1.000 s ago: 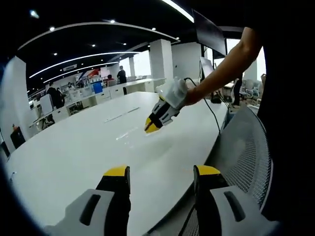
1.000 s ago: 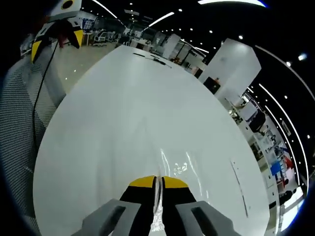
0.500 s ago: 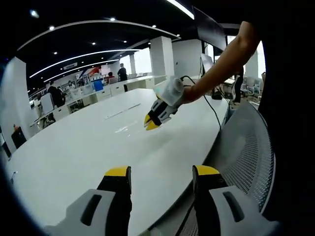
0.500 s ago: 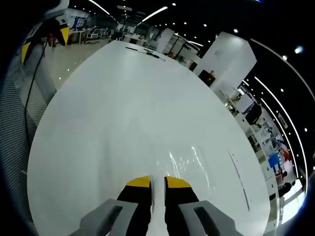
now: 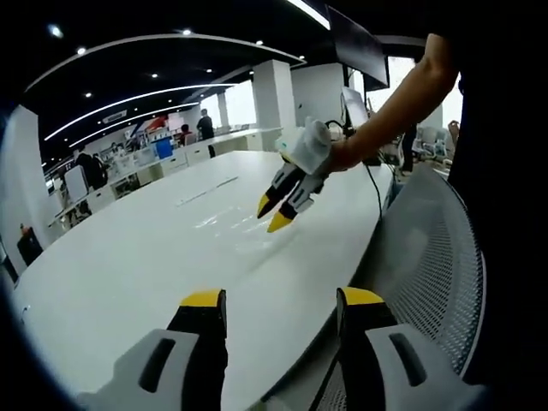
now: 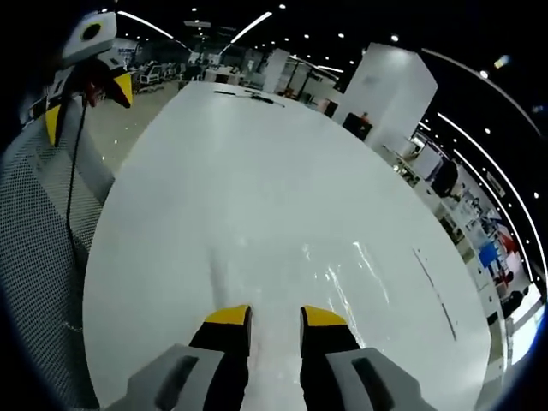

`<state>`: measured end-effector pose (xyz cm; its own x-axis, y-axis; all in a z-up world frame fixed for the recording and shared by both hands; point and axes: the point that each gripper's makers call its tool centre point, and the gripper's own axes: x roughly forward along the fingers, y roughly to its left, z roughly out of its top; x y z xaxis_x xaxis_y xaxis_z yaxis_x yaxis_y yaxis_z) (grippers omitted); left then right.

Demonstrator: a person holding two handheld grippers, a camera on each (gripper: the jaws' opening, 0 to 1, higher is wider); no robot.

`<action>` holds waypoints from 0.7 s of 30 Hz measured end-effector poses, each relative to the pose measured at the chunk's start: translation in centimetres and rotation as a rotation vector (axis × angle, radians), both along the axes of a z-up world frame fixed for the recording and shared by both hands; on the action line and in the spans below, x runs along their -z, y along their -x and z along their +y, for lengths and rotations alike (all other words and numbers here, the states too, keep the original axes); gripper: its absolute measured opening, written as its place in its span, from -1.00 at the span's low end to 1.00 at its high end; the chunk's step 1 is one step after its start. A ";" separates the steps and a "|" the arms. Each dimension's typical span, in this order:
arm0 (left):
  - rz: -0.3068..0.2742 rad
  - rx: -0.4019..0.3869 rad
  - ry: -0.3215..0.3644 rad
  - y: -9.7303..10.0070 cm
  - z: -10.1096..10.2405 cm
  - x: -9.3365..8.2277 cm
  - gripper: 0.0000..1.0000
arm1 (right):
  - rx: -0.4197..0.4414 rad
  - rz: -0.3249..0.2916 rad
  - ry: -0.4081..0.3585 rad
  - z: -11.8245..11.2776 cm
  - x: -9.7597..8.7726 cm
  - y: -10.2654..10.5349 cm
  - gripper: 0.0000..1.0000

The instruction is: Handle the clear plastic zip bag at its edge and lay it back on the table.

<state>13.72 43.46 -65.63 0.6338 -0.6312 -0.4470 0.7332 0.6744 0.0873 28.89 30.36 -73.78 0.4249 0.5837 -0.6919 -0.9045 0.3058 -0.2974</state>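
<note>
white tabletop (image 6: 257,171) carries the clear zip bag (image 6: 342,274), flat just ahead-right of my right hand-held gripper (image 6: 274,317), jaws parted and empty, nearer than my wide-open left hand-held gripper (image 5: 278,300).

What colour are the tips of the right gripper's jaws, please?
Yellow, on the right gripper; clearest in the right gripper view.
</note>
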 end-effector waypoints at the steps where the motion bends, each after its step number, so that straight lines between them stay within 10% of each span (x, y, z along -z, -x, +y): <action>1: 0.000 -0.001 0.003 -0.1 0.1 0.0 0.03 | 0.008 0.007 -0.008 -0.1 -0.1 0.2 -0.54; 21: 0.012 0.059 -0.010 -2.0 -0.2 0.7 0.12 | 0.271 0.025 -0.216 -3.8 -4.5 2.7 0.15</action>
<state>15.75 43.24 -66.37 0.5904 -0.6624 -0.4612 0.7724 0.6294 0.0850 26.21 26.54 -69.32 0.5692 0.5860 -0.5767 -0.7878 0.5895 -0.1784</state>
